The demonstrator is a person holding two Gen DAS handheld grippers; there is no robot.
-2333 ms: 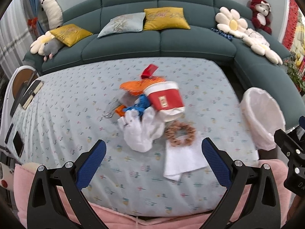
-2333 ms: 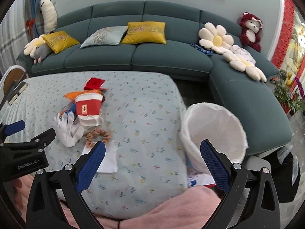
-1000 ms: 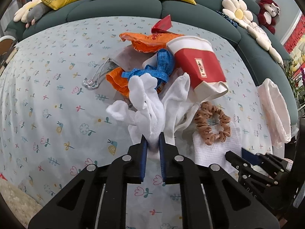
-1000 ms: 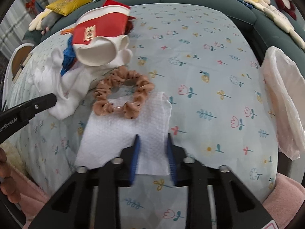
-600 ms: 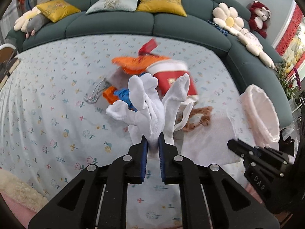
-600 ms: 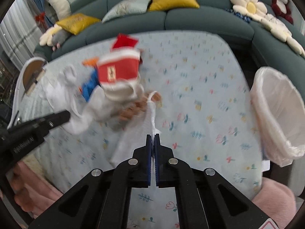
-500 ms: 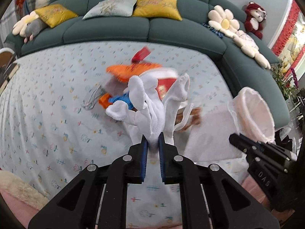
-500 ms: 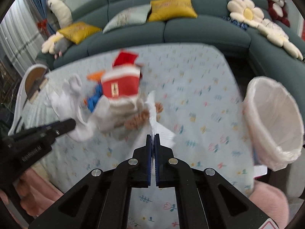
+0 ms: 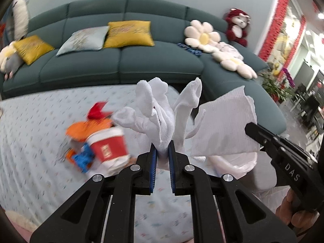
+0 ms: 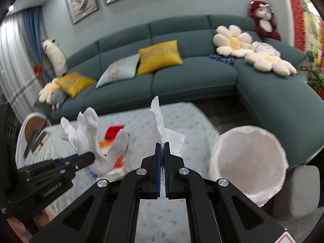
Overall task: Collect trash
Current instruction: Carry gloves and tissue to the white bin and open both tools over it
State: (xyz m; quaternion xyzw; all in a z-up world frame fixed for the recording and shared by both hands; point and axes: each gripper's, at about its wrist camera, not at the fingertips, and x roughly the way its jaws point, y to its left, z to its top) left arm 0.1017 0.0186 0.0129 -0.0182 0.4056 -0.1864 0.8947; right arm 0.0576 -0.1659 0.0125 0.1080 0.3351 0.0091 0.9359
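To the right of both raised loads stands the lined bin (image 10: 249,162), nearer the right gripper (image 10: 162,154) pinching a paper towel (image 10: 162,127) than the left gripper (image 9: 162,154) clamping a white glove (image 9: 158,117).

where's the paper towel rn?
Off the table, pinched in the right claw: the paper towel stands up from it in the right wrist view, with the lined bin at its right.

A: the red paper cup (image 9: 108,147) and the orange scraps (image 9: 87,128) beside it are just motion smear.

B: yep, and the bin liner (image 9: 237,162) sits mostly hidden behind the paper towel (image 9: 224,125).
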